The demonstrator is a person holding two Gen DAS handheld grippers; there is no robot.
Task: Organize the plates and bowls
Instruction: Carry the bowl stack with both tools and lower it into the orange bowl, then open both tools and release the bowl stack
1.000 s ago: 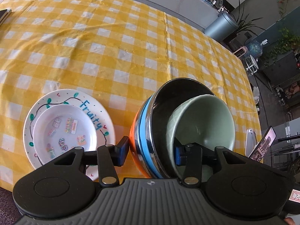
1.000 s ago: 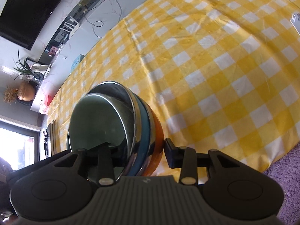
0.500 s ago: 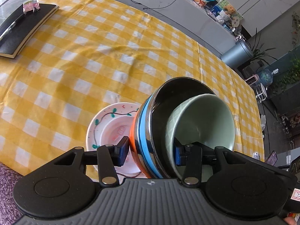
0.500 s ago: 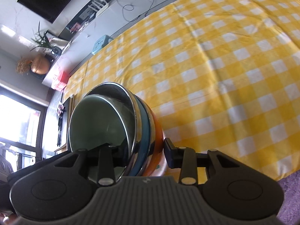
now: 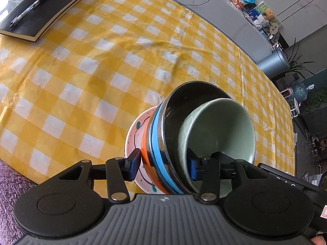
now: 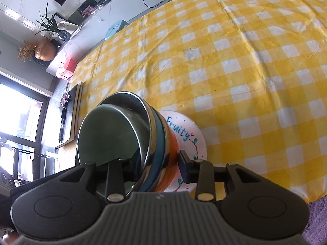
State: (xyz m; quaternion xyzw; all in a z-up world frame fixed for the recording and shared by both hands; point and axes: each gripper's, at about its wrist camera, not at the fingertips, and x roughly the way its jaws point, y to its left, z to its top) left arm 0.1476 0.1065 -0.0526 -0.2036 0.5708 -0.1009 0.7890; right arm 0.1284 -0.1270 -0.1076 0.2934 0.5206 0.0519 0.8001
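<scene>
A nested stack of bowls is held by both grippers: an orange bowl outside, a blue-banded steel bowl, and a pale green bowl innermost. My left gripper is shut on the stack's near rim. My right gripper is shut on the opposite rim of the stack. The stack hangs just over a white "Fruity" plate, seen partly behind the bowls in the left wrist view. I cannot tell whether the stack touches the plate.
The table wears a yellow checked cloth. A black notebook with a pen lies at the far left corner, also seen in the right wrist view. The near table edge drops to a purple rug.
Both grippers have carried the bowl stack sideways over the Fruity plate. The plate, fully visible to the left before, is now mostly hidden under the stack.
</scene>
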